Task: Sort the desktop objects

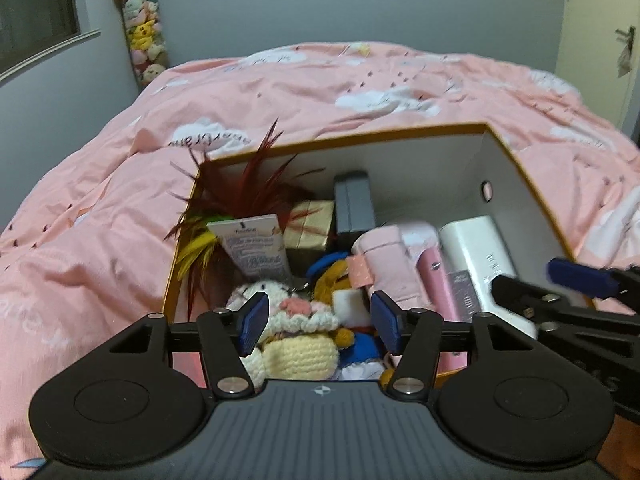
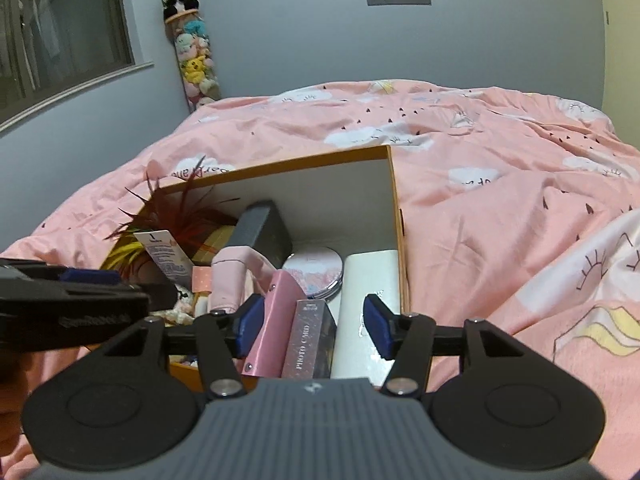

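An orange box with white walls (image 1: 400,168) stands on the pink bed, full of small things. My left gripper (image 1: 320,326) hangs open over its near left part, above a white crochet bunny (image 1: 296,320) and a blue and orange duck plush (image 1: 340,276). My right gripper (image 2: 314,328) is open over the near right part, with a pink binder (image 2: 276,320), a dark photo card box (image 2: 310,336) and a long white box (image 2: 368,280) below its jaws. Neither pair of pads presses on anything. A round tin (image 2: 316,270) lies behind these.
Red and yellow feathers (image 1: 240,192) with a paper tag stick out at the box's left wall. A gold gift box (image 1: 310,228), a grey box (image 1: 354,204) and a pink pouch (image 1: 388,264) fill the middle. Rumpled pink bedding (image 2: 500,200) surrounds the box; a tube of plush toys (image 2: 194,56) stands in the corner.
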The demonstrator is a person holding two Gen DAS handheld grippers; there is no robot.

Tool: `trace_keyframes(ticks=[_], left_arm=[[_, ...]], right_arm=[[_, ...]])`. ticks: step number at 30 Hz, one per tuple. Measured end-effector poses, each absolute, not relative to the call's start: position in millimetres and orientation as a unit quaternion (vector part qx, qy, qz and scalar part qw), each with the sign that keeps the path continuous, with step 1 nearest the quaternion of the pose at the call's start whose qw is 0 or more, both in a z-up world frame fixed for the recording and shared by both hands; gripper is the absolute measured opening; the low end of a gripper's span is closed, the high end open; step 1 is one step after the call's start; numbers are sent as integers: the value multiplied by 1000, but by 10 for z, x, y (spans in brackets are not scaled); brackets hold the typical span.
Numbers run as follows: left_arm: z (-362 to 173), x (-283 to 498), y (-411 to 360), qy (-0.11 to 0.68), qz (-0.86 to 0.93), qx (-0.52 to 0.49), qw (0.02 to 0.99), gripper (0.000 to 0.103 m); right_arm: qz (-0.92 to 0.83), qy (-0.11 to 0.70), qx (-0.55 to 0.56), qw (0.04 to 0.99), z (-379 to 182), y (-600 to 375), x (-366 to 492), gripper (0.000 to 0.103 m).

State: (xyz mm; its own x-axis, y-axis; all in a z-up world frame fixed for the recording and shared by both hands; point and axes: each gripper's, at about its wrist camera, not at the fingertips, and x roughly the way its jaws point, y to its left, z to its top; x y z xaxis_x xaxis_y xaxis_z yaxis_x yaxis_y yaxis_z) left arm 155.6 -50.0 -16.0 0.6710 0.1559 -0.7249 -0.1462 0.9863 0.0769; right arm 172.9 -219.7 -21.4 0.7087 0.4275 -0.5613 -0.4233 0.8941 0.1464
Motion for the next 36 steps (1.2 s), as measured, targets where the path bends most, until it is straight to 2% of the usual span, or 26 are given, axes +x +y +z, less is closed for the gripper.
trace_keyframes(ticks=[7, 18, 24, 27, 36], left_arm=[[-281, 1629, -430, 415, 105, -18, 904, 66], [-284, 1504, -251, 402, 79, -14, 912, 67], [-229, 1407, -93, 392, 62, -26, 918, 67], [-225, 1358, -8, 391, 50, -44, 918, 67], [-151, 1216, 67, 379, 27, -58, 923, 74]], right_arm=[[245, 292, -2, 925, -248, -2193, 1776, 62], [200, 292, -15, 935, -226, -2003, 1637, 62], [178, 290, -21, 940, -171, -1912, 1515, 69], [169, 294, -42, 940, -178, -1813, 1452, 69], [167, 287, -81, 940, -86, -1623, 1265, 69]])
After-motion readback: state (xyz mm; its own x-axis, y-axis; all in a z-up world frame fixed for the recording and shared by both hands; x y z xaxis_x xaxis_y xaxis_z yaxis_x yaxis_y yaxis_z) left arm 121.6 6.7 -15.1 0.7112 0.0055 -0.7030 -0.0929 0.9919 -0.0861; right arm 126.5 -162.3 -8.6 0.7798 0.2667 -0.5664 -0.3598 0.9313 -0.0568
